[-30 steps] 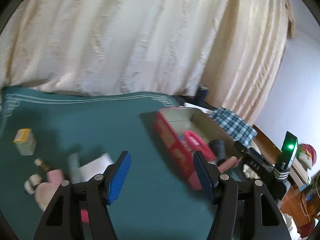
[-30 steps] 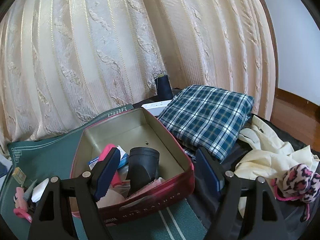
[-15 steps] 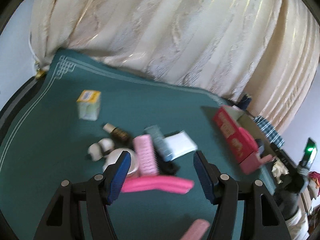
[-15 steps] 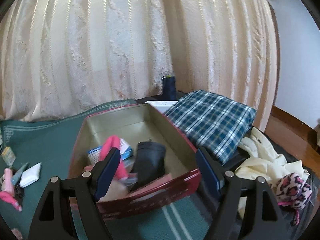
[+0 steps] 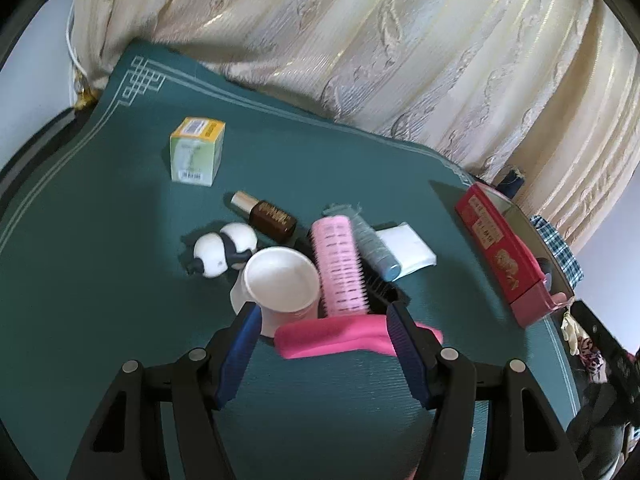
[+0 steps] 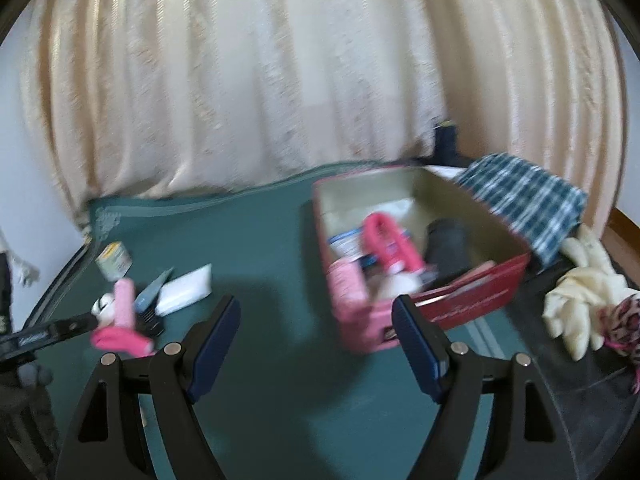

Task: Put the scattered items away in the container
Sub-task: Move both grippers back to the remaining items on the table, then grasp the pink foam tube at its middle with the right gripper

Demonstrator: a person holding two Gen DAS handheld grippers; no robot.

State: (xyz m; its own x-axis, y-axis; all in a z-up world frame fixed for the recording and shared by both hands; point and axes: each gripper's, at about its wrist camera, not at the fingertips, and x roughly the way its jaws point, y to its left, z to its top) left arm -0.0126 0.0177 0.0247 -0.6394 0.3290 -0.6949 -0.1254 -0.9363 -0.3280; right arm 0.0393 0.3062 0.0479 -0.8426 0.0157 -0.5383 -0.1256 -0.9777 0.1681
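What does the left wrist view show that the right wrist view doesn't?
Left wrist only: the brown bottle, the white cup and the panda-like toy, all clear and close ahead of the open left gripper.

Right wrist only: the inside of the red tin with items already in it, plus the cream cloth beside it, past the open right gripper.

Both: green mat, small box, pink cloth, curtain.

Soft daylight thru curtain (image 5: pixel 360 40); right view motion-blurred, fisheye edges dark.
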